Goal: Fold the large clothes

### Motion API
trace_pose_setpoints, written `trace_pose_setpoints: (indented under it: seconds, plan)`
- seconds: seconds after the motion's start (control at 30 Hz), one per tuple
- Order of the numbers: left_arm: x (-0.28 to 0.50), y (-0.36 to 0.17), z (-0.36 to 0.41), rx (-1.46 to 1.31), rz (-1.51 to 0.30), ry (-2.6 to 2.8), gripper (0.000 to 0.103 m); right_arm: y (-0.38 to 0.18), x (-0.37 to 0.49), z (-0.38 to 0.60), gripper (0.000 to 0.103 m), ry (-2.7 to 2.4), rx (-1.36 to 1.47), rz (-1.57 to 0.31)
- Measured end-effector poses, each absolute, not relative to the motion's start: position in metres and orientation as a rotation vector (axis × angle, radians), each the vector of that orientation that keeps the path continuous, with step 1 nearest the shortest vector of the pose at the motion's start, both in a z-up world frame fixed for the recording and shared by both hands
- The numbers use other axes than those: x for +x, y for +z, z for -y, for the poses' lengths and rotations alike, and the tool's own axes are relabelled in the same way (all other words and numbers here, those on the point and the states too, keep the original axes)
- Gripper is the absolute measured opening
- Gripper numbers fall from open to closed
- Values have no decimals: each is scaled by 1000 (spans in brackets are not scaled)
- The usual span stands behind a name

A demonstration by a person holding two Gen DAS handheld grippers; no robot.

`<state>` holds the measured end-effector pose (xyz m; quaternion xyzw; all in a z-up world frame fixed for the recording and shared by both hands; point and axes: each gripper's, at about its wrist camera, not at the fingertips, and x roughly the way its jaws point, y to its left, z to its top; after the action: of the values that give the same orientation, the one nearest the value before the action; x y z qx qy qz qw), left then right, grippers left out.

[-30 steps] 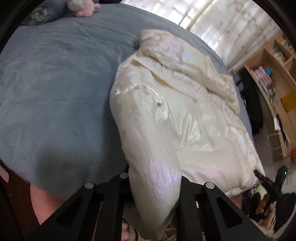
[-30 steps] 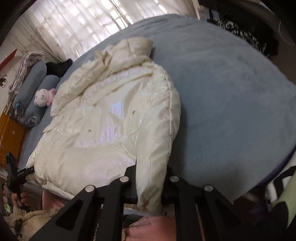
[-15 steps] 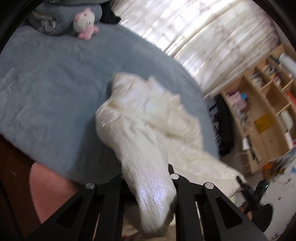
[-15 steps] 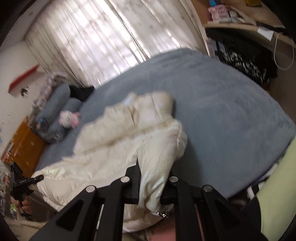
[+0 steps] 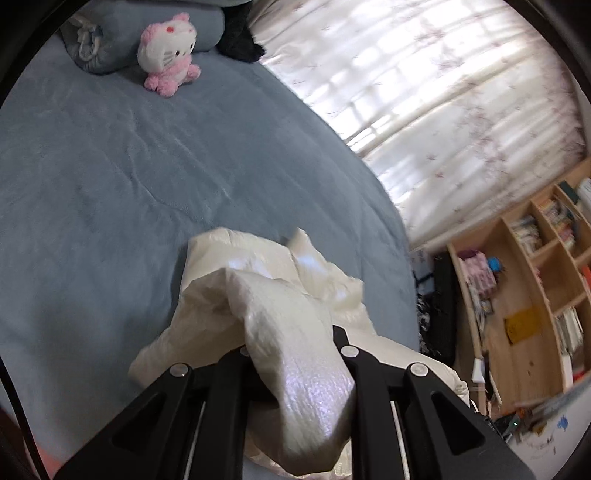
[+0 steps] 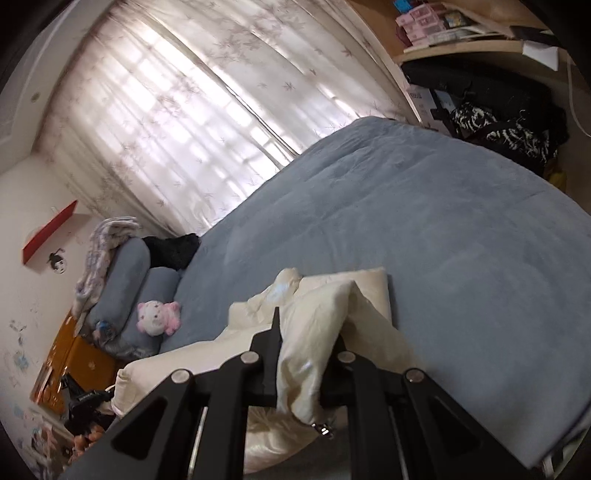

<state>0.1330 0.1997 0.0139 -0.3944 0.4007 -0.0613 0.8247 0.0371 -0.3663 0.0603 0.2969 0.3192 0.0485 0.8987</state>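
A shiny cream puffer jacket (image 5: 266,295) lies bunched on the blue-grey bed (image 5: 110,166). My left gripper (image 5: 295,354) is shut on one bottom corner of the jacket and holds it lifted above the bed. My right gripper (image 6: 306,343) is shut on the other bottom corner of the jacket (image 6: 317,325), also lifted, with a zipper pull hanging below. The hood end of the jacket rests on the bed ahead of both grippers.
A pink and white plush toy (image 5: 168,51) sits by grey pillows (image 5: 110,33) at the bed's head; it also shows in the right wrist view (image 6: 157,317). Curtained windows (image 6: 184,110) lie behind. Wooden shelves (image 5: 535,295) stand beside the bed.
Both grippers have lifted the jacket's bottom corners up and forward toward the hood end. The jacket has gone from lying flat to bunched and folding over itself.
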Motion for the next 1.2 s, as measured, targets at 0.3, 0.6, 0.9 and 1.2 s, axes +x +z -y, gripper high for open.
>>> trace_pose_setpoints:
  seconds: [0.3,0.6,0.9,1.2]
  plan:
    - [233,-44,-194,-808,-988,-71,35,13,159,350,18,-23,516,-778]
    - [263,-44,-191,-815,-972,-192,84,-9,187,359,76,76,689,-788]
    - [258,-24,-194,-738,-883,-188,89,2,182,368,78,164,776,-759]
    - [230,-19,-199,-519,-836,-328,89,21,162,386,103,298,838,-669]
